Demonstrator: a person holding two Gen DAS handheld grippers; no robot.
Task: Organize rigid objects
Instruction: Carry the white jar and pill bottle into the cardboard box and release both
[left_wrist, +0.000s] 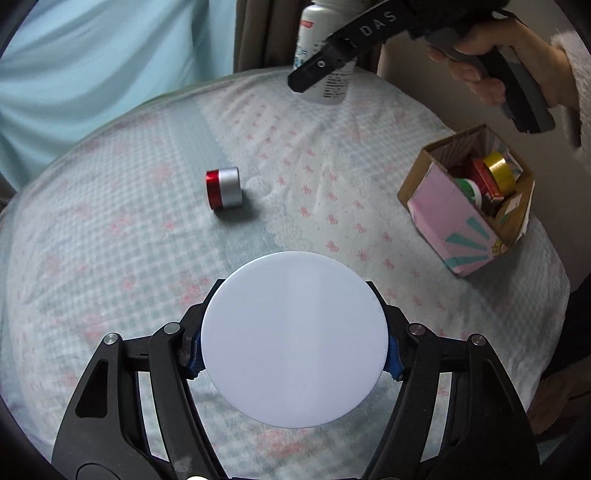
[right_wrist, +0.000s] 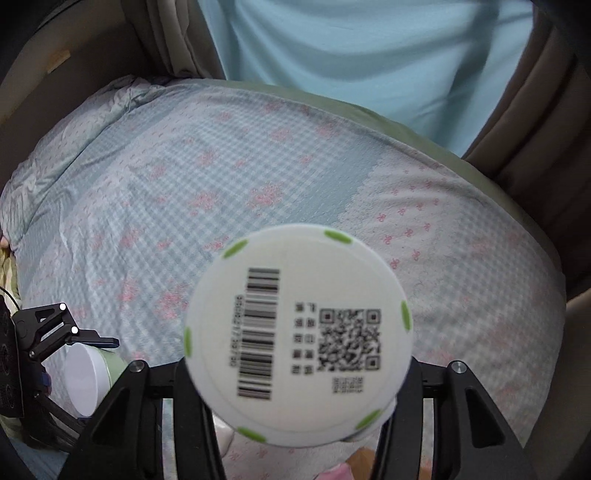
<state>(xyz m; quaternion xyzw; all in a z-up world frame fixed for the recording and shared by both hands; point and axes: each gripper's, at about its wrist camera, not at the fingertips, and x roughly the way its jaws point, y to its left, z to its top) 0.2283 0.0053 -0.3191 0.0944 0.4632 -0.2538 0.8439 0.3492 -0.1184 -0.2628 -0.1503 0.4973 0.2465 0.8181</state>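
Note:
My left gripper (left_wrist: 294, 284) is shut on a round container with a plain white base (left_wrist: 295, 339), its blue pads (left_wrist: 392, 360) pressing both sides. In the right wrist view the same container shows a pale green side (right_wrist: 110, 365) at the lower left. My right gripper (right_wrist: 295, 354) is shut on a white bottle (right_wrist: 299, 332), whose base with barcode and QR code faces the camera. From the left wrist view this bottle (left_wrist: 334, 85) hangs above the far edge of the bed, a black finger (left_wrist: 317, 66) across it. Both containers are lifted off the cover.
A red tape roll (left_wrist: 212, 190) and a silver one (left_wrist: 231, 188) lie joined on the checked bed cover (left_wrist: 110, 258). A pink-papered cardboard box (left_wrist: 454, 229) at the right holds a gold roll (left_wrist: 498, 171) and other rolls. A hand (left_wrist: 476, 62) grips the right handle. Curtains hang behind.

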